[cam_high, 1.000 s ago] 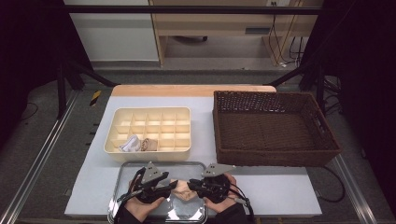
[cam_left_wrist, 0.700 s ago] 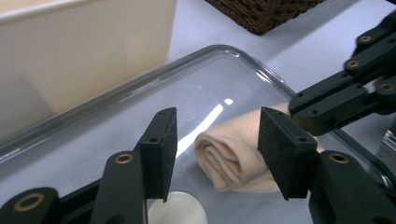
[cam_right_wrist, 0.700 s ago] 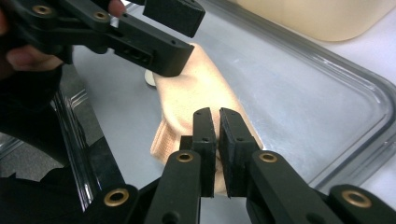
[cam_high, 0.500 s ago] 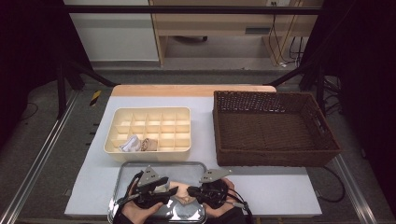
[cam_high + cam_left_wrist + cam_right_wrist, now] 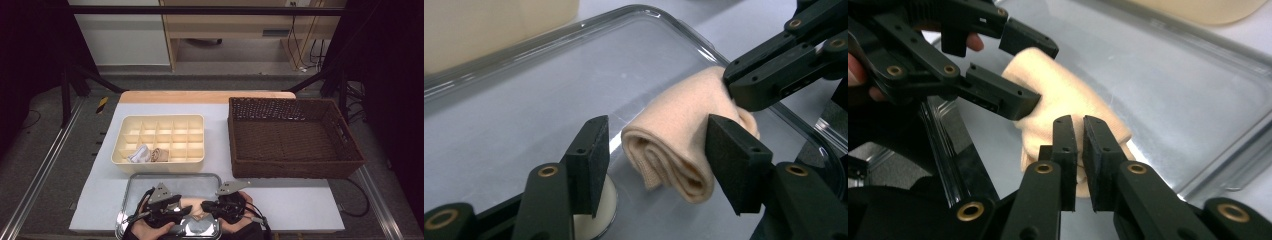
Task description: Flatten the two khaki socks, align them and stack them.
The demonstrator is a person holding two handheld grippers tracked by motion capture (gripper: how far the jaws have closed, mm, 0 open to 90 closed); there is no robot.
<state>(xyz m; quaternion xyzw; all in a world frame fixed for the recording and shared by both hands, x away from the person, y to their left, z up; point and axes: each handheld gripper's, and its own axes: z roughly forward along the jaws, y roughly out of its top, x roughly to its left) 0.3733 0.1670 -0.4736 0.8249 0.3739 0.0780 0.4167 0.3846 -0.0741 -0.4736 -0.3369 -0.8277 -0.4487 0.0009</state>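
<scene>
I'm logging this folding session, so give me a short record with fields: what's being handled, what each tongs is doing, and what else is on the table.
item in hand: peach rolled cloth, lying in the metal tray
left tongs: jaws apart around one end of the roll, have just been opening, pads not pressing
right tongs: jaws nearly shut, pinching the cloth's other end
cream divider box: two rolled cloths in its front-left cells
brown wicker basket: to the right, nothing seen inside
</scene>
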